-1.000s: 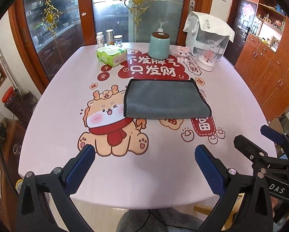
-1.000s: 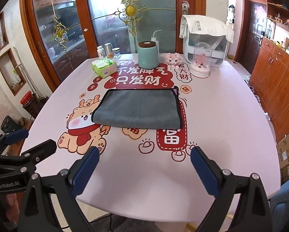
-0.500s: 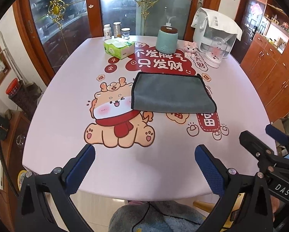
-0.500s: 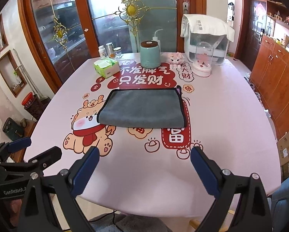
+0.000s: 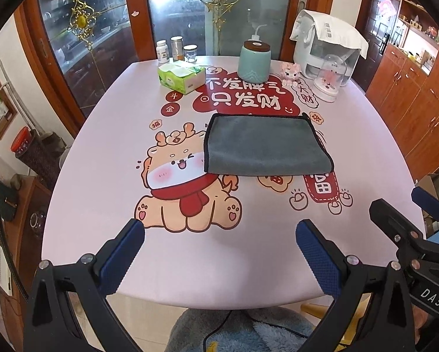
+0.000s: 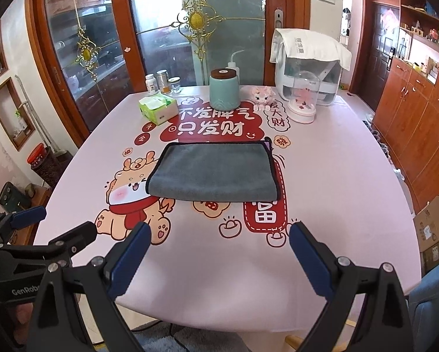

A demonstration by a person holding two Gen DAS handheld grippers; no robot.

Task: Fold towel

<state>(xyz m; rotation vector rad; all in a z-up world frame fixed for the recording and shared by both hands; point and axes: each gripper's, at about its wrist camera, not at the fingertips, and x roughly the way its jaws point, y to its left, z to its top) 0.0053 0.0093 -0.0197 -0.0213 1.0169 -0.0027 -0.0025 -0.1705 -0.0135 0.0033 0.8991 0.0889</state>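
Note:
A grey towel with a dark hem [image 5: 263, 146] lies folded into a flat rectangle in the middle of the pink printed table [image 5: 102, 176]; it also shows in the right wrist view [image 6: 216, 173]. My left gripper [image 5: 219, 252] is open and empty, held above the table's near edge, well short of the towel. My right gripper [image 6: 219, 255] is open and empty, also back at the near edge. Each gripper shows at the side of the other's view.
At the table's far side stand a green tissue pack [image 5: 181, 77], three small jars [image 5: 176, 50], a teal canister [image 5: 254, 61], a pink figurine [image 5: 291, 73], a glass dome [image 5: 331, 80] and a white appliance under a cloth [image 5: 328, 44]. Wooden cabinets [image 5: 410, 94] stand right.
Both grippers have drawn back toward the table's near edge and stayed open. The towel has not moved.

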